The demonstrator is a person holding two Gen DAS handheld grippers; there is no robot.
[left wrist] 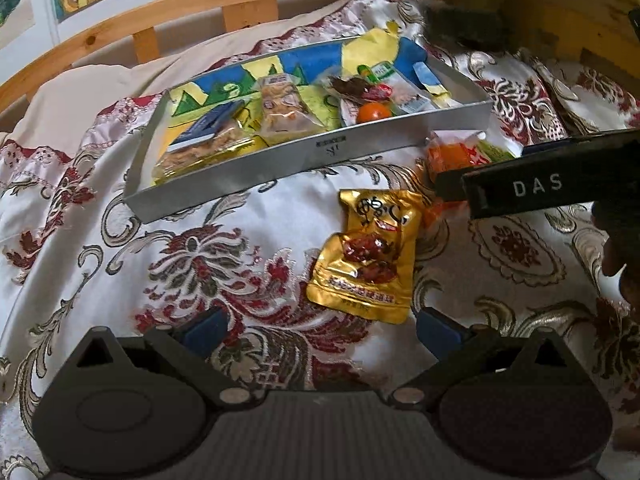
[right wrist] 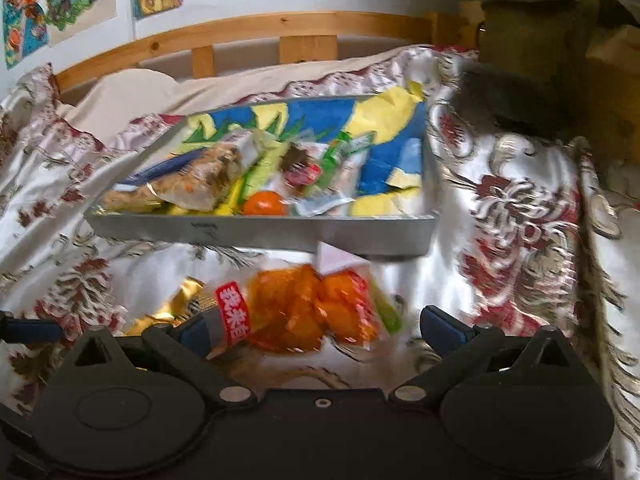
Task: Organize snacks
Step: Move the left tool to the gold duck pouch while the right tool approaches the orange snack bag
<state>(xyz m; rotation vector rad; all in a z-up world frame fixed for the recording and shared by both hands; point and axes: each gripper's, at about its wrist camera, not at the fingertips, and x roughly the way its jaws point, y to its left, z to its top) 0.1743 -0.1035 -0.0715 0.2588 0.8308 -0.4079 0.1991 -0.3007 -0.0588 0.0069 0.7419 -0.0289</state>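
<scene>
A grey tray (left wrist: 320, 152) lined with blue and yellow paper lies on the bed and holds several snack packets and an orange fruit (left wrist: 374, 112). In front of it a gold snack packet (left wrist: 368, 256) rests flat on the bedspread, just beyond my open left gripper (left wrist: 320, 328). To the right, an orange snack packet (left wrist: 452, 156) is partly covered by the right gripper's black housing marked DAS (left wrist: 536, 188). In the right wrist view that orange packet (right wrist: 316, 308) lies between the spread fingers of my open right gripper (right wrist: 318, 330), below the tray's front wall (right wrist: 260, 232). Nothing is gripped.
A floral white and red bedspread (left wrist: 224, 264) covers the bed. A wooden headboard (right wrist: 248, 28) and wall drawings (right wrist: 60, 4) stand behind the tray. Dark bags and boxes (right wrist: 540, 60) crowd the back right. A hand (left wrist: 620, 264) holds the right gripper.
</scene>
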